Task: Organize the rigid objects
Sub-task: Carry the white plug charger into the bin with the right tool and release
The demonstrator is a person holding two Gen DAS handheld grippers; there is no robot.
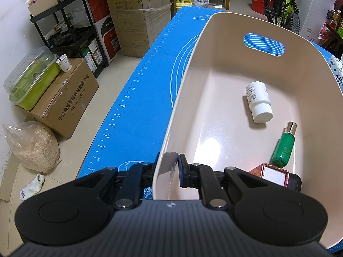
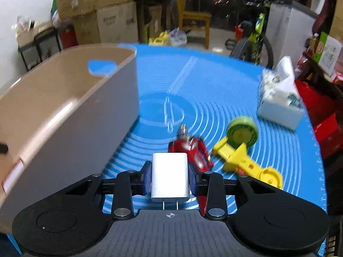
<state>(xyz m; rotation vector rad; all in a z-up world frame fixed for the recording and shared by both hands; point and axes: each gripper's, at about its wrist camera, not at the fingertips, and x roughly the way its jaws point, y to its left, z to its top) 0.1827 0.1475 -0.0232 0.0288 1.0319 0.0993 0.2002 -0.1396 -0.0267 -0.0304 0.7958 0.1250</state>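
The left gripper (image 1: 171, 167) is clamped on the near wall of the big cream tub (image 1: 214, 30). One pad is inside the tub and the other is outside, with the wall pinched between them.

Only the left wrist view looks down into the tub. A white bottle (image 1: 258, 101) lies on its side in there. A green bottle (image 1: 284, 144) with a shiny cap lies just beside it, closer to the camera. A small reddish box (image 1: 272, 171) pokes out at the near end, partly hidden by the gripper. This view also shows a cardboard box (image 1: 64, 105) and a bag of grain (image 1: 32, 145) on the floor to the left.

Only the right wrist view shows what is outside the tub. The right gripper (image 2: 170, 176) is squeezed on a white charger plug (image 2: 170, 176), whose two metal prongs point back at the camera. Just past it on the blue mat (image 2: 214, 81) lies a red toy figure (image 2: 193, 150). A yellow toy (image 2: 240, 156) with a green wheel lies near it on the right. A tissue pack (image 2: 278, 98) sits farther back on the right. From here the tub (image 2: 85, 115) is on the left, and this picture is a bit blurry.
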